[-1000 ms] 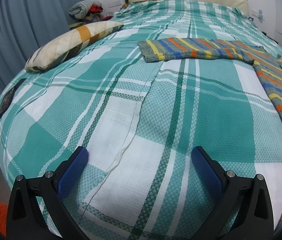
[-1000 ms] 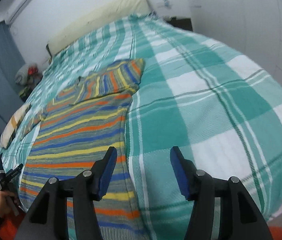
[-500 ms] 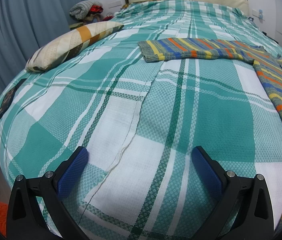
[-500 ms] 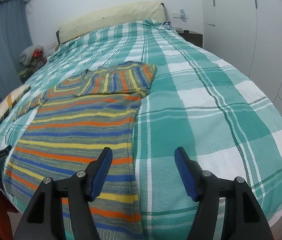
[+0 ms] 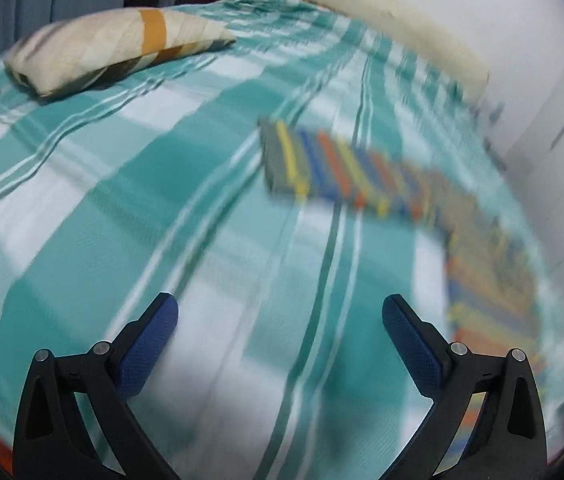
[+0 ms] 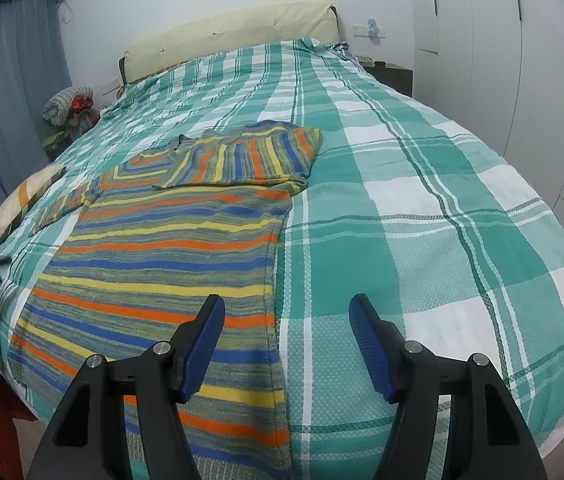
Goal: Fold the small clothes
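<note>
Left tongs spread above bedspread, right tongs spread over striped sweater edge

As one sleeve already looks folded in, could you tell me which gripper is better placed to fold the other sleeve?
Probably left: the left gripper, open, faces the flat sleeve of the striped sweater; the right gripper sits by the hem.

Even light; left view prob. motion-blurred

The left tool is held wide apart, low in the frame, over the bed. A blurred sweater is seen right of centre, a pillow upper left.
</note>
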{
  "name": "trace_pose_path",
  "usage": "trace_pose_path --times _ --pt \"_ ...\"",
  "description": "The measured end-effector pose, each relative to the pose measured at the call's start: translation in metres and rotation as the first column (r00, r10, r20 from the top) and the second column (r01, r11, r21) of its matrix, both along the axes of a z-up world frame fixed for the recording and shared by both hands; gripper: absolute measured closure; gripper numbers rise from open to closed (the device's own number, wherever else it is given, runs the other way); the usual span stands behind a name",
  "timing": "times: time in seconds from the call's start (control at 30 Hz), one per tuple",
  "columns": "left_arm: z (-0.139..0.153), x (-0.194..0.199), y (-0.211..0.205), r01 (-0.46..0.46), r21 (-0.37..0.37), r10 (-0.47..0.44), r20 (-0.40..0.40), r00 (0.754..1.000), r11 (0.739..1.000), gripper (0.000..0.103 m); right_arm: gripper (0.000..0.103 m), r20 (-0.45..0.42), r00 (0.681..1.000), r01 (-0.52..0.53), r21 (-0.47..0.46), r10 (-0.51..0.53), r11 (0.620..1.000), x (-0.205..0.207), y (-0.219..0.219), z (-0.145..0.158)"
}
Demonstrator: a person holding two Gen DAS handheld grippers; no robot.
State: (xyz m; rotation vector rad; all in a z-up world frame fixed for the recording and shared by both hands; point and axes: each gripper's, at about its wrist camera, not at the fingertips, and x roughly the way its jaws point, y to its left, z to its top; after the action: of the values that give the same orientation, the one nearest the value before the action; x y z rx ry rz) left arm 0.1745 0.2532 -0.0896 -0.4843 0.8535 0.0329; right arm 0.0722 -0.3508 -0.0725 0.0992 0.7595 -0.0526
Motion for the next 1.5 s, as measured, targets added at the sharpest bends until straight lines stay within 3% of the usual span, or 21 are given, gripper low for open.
trace_pose_path --times 0.13,0.17,0.27,0.33,0.4,0.43,0.47,0.5,0.63,0.77,0.87,1.0,1.1,1.13,1.17,1.2,1.23,1.3,1.37,1.43,1.5 --pt "0.005 0.070 0.027 0.011 -0.191 -0.017 -0.028 0.999 0.982 0.003 0.038 -0.014 1.000 0.002 0.015 -0.002 1.000 0.006 -0.002 -0.004" --pt "0.000 0.084 0.032 -0.004 -0.202 -0.007 -0.052 0.999 0.979 0.005 0.038 -0.015 1.000 0.001 0.016 -0.001 1.000 0.007 -0.001 -0.004" --pt "-0.026 0.120 0.041 -0.054 -0.236 0.014 -0.168 0.986 0.970 0.026 0.038 -0.016 1.000 -0.005 0.009 0.005 1.000 0.009 0.002 -0.004" --pt "-0.034 0.131 0.041 -0.079 -0.238 0.037 -0.177 0.983 0.968 0.027 0.038 -0.021 1.000 -0.012 -0.001 0.012 1.000 0.010 0.005 -0.005" --pt "-0.032 0.137 0.036 -0.088 -0.233 0.051 -0.159 0.986 0.968 0.043 0.038 -0.030 0.999 -0.021 -0.011 0.021 1.000 0.011 0.008 -0.006" --pt "-0.032 0.142 0.034 -0.089 -0.246 0.050 -0.161 0.986 0.965 0.087 0.038 -0.034 0.999 -0.026 -0.015 0.026 1.000 0.011 0.009 -0.007" --pt "-0.034 0.148 0.034 -0.093 -0.264 0.046 -0.179 0.983 0.960 0.100 0.038 -0.038 0.999 -0.031 -0.017 0.031 0.999 0.012 0.011 -0.008" --pt "-0.035 0.153 0.035 -0.107 -0.270 0.053 -0.200 0.978 0.957 0.101 0.038 -0.040 0.999 -0.037 -0.020 0.036 0.999 0.013 0.012 -0.009" --pt "0.009 0.173 0.025 -0.077 -0.155 0.055 -0.142 0.988 0.985 0.102 0.038 -0.035 0.998 -0.062 -0.011 0.061 0.998 0.014 0.015 -0.008" --pt "0.074 0.205 -0.035 0.089 -0.024 -0.090 -0.053 0.995 0.996 0.102 0.038 -0.033 0.996 -0.084 0.009 0.084 0.996 0.015 0.017 -0.009" --pt "0.119 0.227 -0.115 0.267 0.089 -0.268 -0.003 0.964 0.960 0.101 0.038 -0.034 0.995 -0.096 0.020 0.097 0.995 0.016 0.019 -0.010" --pt "0.146 0.228 -0.223 0.458 0.169 -0.470 0.038 0.882 0.873 0.101 0.038 -0.035 0.995 -0.095 0.044 0.097 0.994 0.016 0.016 -0.010" --pt "0.140 0.214 -0.307 0.560 0.223 -0.582 0.044 0.812 0.798 0.097 0.038 -0.037 0.996 -0.084 0.059 0.086 0.995 0.016 0.012 -0.011" --pt "0.129 0.209 -0.334 0.579 0.236 -0.602 0.030 0.798 0.780 0.083 0.038 -0.038 0.996 -0.077 0.065 0.080 0.995 0.017 0.010 -0.011" --pt "0.116 0.203 -0.351 0.598 0.231 -0.615 0.001 0.789 0.768 0.046 0.038 -0.038 0.996 -0.074 0.069 0.076 0.995 0.017 0.009 -0.011" --pt "0.101 0.198 -0.366 0.615 0.216 -0.623 -0.039 0.781 0.758 0.030 0.038 -0.036 0.997 -0.067 0.076 0.070 0.995 0.017 0.007 -0.011" --pt "0.086 0.186 -0.377 0.627 0.200 -0.631 -0.053 0.774 0.753 0.022 0.038 -0.034 0.997 -0.062 0.084 0.066 0.995 0.016 0.005 -0.010" --pt "0.067 0.159 -0.380 0.652 0.164 -0.654 -0.048 0.755 0.741 0.023 0.038 -0.029 0.998 -0.054 0.098 0.057 0.994 0.015 0.002 -0.009" --pt "0.048 0.133 -0.363 0.656 0.118 -0.653 -0.068 0.754 0.745 0.023 0.038 -0.017 0.999 -0.048 0.116 0.050 0.992 0.012 -0.002 -0.007" --pt "0.035 0.113 -0.323 0.629 0.081 -0.624 -0.083 0.777 0.773 0.023 0.038 -0.010 0.999 -0.043 0.132 0.045 0.990 0.010 -0.007 -0.006" --pt "0.031 0.107 -0.284 0.563 0.090 -0.557 -0.087 0.826 0.821 0.023 0.038 -0.006 0.999 -0.036 0.152 0.038 0.988 0.010 -0.011 -0.006"
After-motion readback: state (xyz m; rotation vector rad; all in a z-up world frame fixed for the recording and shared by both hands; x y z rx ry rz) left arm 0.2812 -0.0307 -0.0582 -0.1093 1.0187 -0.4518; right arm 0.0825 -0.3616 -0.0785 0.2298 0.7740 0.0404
